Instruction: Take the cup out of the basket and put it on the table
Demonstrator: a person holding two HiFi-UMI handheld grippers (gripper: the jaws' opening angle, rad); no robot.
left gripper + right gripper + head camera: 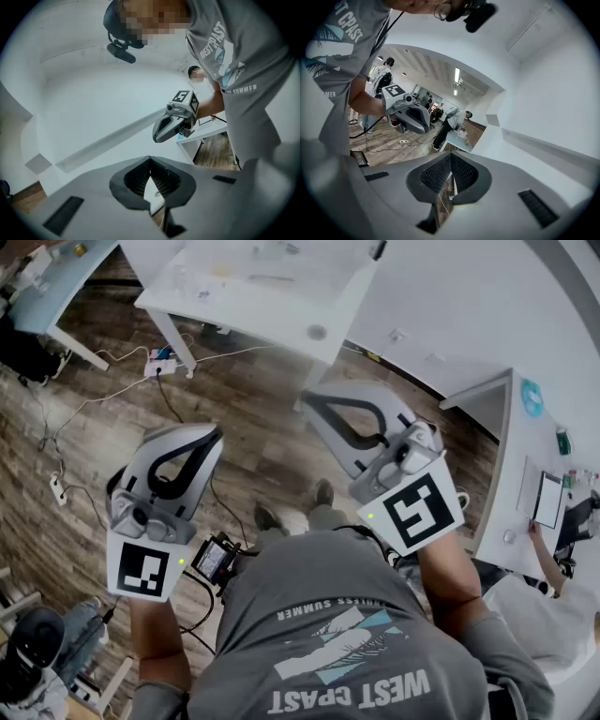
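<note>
**Floor** (272, 442): dark wood planks that fill most of the head view. Loose cables and a power strip (159, 364) lie on them.

**White table** (281, 310): stands at the far edge of the head view, well ahead of the person. It carries only small, blurred items; no basket can be made out on it.

**Side table** (514, 451): lies to the person's right and holds a blue disc and a tablet. Another person (548, 601) works at its near end.

**Person** (356, 652): standing, in a grey printed T-shirt, with both forearms raised in front of the chest.

**Left hand-held gripper** (208, 432): held out roughly level. In its own view the ribbed pads (140, 176) meet at the tip with nothing between them, so it is closed and empty.

**Right hand-held gripper** (314, 401): also roughly level, tilted slightly down. Its pads (436, 173) are pressed together and also hold nothing. The two tools sit side by side, apart and at similar height.

**Waist device** (216, 561): a small screen unit at the belt, trailing a cable.

**Cup and basket**: neither appears in any view.
- Direction from the grippers, how the cup lies and which hand is nearer cannot be told.
- Judgement: the task has not begun. Either gripper would first have to open, and the basket must be found before a reach can be chosen.
</note>
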